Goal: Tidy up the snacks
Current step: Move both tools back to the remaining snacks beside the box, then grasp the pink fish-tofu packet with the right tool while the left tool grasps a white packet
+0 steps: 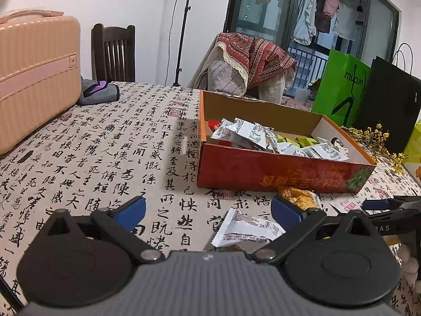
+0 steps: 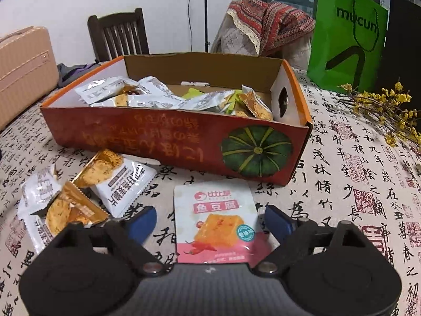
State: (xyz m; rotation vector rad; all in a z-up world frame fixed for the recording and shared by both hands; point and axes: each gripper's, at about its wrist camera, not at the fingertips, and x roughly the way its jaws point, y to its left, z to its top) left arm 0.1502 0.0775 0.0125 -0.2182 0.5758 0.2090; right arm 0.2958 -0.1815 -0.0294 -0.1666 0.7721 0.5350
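We see right gripper (image 2: pixel 209 222) spread wide, grasping nothing; flat pink-white plastic fish-tofu sachet (image 2: pixel 215 218) lies on table between pads, before red cardboard pumpkin box (image 2: pixel 168 137). Light, floppy, slippery; we judge pinch across side edges best. Left gripper (image 1: pixel 208 209) also released.

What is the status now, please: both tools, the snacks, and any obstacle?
Both tools open, empty. Right tool straddles pink tofu packet, no contact. Box behind it, part filled. Loose packets beside; path clear.

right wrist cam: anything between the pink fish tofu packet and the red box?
Nothing. In the right wrist view only bare tablecloth separates the fish tofu packet from the red box; other loose packets lie off to the left.
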